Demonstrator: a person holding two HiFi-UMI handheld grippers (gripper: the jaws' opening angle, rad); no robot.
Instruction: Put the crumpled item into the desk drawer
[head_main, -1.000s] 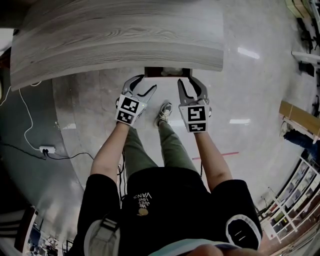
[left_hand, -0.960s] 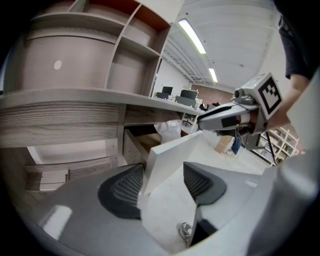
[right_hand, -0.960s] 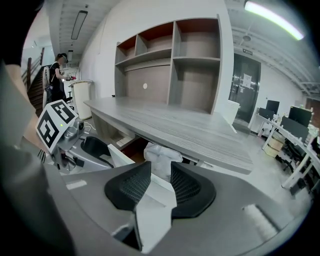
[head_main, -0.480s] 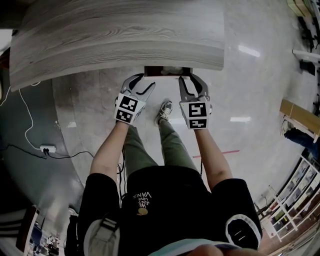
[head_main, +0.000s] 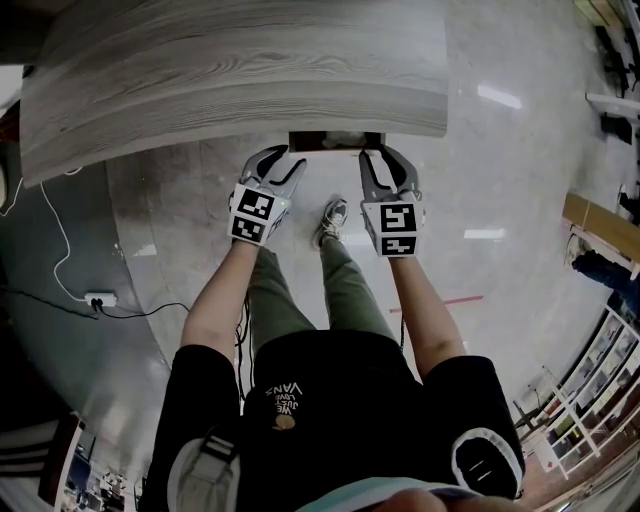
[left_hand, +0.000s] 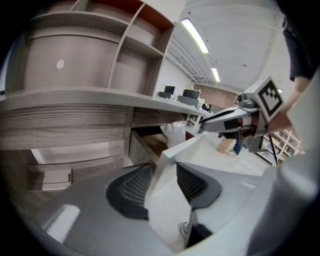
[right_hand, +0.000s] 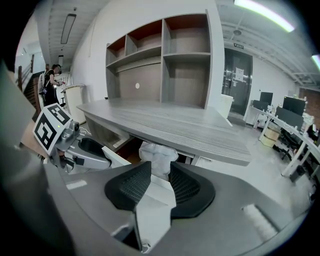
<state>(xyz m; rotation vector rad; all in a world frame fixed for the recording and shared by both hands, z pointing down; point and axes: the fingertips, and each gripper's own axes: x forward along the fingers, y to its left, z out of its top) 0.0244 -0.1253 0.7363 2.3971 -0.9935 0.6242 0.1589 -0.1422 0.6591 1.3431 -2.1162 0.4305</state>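
A white crumpled item lies inside the open desk drawer, under the grey wood desktop. It also shows in the left gripper view as a white crumpled item. My left gripper is at the left end of the white drawer front. Its jaws have just been closing, and the panel's edge now fills the gap between them. My right gripper is shut on the panel's right end, where the drawer front runs between its pads.
The person's legs and a shoe stand on the glossy floor below the drawer. A power strip with cables lies at left. Open wall shelves rise behind the desk. More desks with monitors stand at right.
The left gripper's jaws have narrowed from wide open onto the drawer front's left end. Both grippers have edged slightly toward the desk. The right gripper's jaws look unchanged.
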